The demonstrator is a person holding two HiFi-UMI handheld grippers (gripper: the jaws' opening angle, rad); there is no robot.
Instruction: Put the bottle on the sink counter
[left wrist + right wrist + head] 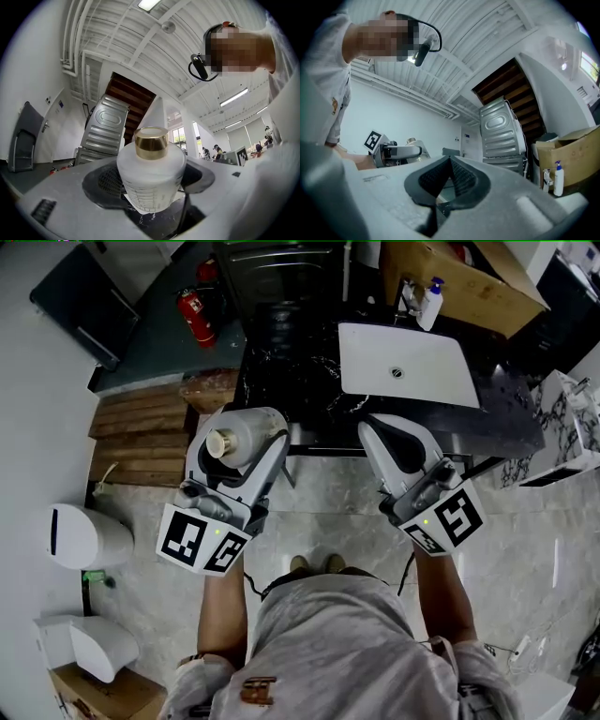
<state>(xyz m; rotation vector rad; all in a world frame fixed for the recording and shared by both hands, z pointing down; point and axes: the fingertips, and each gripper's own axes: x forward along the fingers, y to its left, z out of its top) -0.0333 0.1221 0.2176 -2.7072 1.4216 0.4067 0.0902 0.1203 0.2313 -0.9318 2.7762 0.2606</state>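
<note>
Between the wide-set jaws of the left gripper [246, 427] we hold the squat frosted-white bottle [234, 442] with a gold cap. It is clamped by its body, cap up and off any surface, near the front left edge of the black marble sink counter [281, 381]. The white rectangular basin [412, 362] lies further right. Our right gripper [380, 427] has its jaws together on nothing.
</note>
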